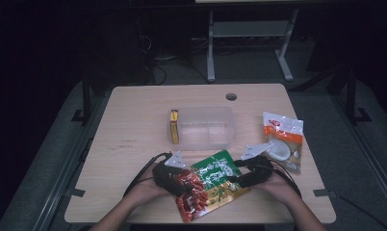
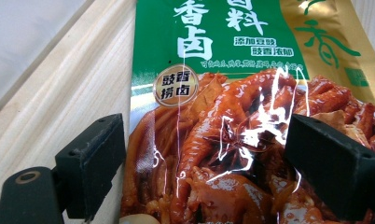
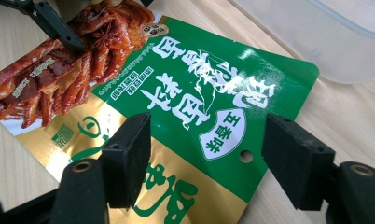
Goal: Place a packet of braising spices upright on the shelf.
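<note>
A glossy food packet (image 1: pixel 212 185), green and gold at one end and printed with red braised meat at the other, lies flat on the table's front middle. My left gripper (image 1: pixel 182 180) sits at its red end. In the left gripper view the left gripper (image 2: pixel 209 163) is open, one jaw on either side of the red part of the packet (image 2: pixel 223 140). My right gripper (image 1: pixel 236 179) is at the green and gold end. Seen in the right gripper view, the right gripper (image 3: pixel 211 158) is open, jaws wide over the packet (image 3: pixel 190 93).
A clear plastic container (image 1: pixel 206 127) stands mid-table behind the packet, with a yellow and red box (image 1: pixel 174 126) upright at its left end. A white and orange snack bag (image 1: pixel 283 139) lies at the right. The wooden table (image 1: pixel 129 125) has a cable hole (image 1: pixel 231 96) at the back.
</note>
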`<state>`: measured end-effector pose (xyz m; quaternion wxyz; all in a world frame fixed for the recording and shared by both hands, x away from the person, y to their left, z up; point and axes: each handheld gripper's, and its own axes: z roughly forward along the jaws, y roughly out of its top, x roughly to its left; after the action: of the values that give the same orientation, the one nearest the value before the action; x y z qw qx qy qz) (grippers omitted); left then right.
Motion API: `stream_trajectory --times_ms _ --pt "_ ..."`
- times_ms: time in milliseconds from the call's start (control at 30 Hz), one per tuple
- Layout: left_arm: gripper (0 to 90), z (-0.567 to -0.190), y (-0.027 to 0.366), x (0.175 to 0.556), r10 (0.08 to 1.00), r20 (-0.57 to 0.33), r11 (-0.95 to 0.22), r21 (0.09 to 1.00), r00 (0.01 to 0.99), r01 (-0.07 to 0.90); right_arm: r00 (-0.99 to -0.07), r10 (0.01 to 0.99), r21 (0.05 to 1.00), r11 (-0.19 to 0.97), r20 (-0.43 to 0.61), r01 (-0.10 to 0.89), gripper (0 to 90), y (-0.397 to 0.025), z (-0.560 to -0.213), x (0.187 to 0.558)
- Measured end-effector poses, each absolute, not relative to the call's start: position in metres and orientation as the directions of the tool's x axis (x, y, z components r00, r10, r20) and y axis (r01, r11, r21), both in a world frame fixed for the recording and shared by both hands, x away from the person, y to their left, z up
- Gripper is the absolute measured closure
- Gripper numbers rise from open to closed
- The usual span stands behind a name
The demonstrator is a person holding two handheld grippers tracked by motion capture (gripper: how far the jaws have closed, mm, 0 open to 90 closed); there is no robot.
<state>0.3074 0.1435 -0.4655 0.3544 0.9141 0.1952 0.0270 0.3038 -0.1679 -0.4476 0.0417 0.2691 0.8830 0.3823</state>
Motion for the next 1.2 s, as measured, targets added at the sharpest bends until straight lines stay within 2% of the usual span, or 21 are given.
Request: stream_trajectory --times_ms 133,367,633,867,1000,1200 --pt "12.1 -0.468 0.145 0.307 0.379 -0.104 -0.657 0.669 0.920 0.346 -0.852 0.507 0.691 0.570 0.129 0.444 31.3 -0.167 -0.448 0.302" --pt "16.3 -0.468 0.145 0.304 0.369 -0.062 -0.675 0.668 0.927 0.313 -0.849 0.513 0.697 0.563 0.126 0.444 31.2 -0.168 -0.448 0.303" --pt "35.1 -0.466 0.146 0.301 0.361 -0.032 -0.679 0.676 0.932 0.286 -0.845 0.521 0.707 0.553 0.118 0.440 31.2 -0.170 -0.446 0.304" --pt "60.9 -0.465 0.142 0.297 0.335 -0.027 -0.685 0.680 0.942 0.263 -0.838 0.534 0.748 0.507 0.116 0.427 29.7 -0.179 -0.438 0.303" --pt "79.1 -0.465 0.141 0.297 0.337 -0.043 -0.675 0.685 0.940 0.273 -0.832 0.542 0.755 0.495 0.119 0.431 28.3 -0.183 -0.437 0.303" --pt "87.6 -0.462 0.141 0.301 0.330 -0.074 -0.677 0.676 0.941 0.290 -0.824 0.553 0.762 0.480 0.121 0.434 25.8 -0.187 -0.434 0.304"
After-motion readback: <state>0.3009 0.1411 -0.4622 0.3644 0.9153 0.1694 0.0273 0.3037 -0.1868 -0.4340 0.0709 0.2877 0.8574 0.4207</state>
